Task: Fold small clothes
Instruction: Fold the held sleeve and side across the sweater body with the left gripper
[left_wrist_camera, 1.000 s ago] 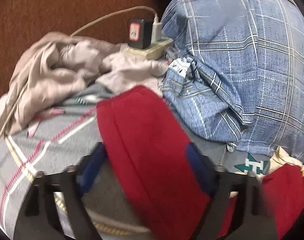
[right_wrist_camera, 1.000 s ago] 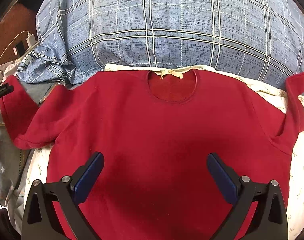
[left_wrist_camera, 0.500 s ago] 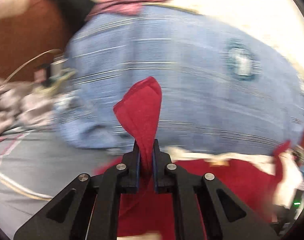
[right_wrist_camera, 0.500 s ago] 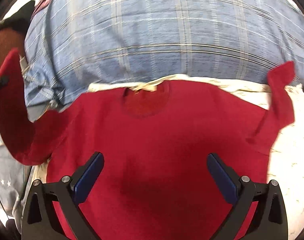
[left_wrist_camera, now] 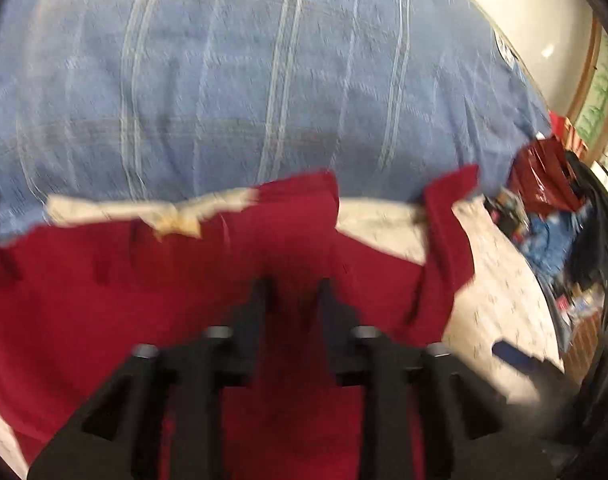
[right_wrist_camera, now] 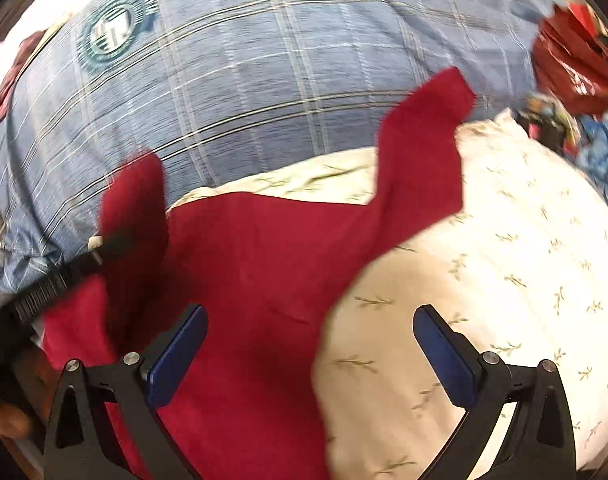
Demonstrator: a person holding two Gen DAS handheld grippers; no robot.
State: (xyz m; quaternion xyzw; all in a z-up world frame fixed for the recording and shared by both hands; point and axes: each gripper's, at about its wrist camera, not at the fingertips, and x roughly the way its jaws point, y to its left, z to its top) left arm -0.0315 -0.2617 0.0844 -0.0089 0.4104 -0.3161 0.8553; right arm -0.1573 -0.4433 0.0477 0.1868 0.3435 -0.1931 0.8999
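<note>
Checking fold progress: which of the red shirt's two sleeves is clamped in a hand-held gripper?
The sleeve on the left in the right wrist view, pinched by the left hand-held gripper. The other sleeve sticks up free; the right hand-held gripper is open, empty.

We found almost nothing readable. On the blue plaid quilt [right_wrist_camera: 263, 92] there was a round teal and white emblem [right_wrist_camera: 113, 32], and its centre seemed to carry a blocky letter like an H, though the ring of small lettering around it was too blurred for us to read. A red bag [right_wrist_camera: 576, 64] showed white marks we could not make out.
</note>
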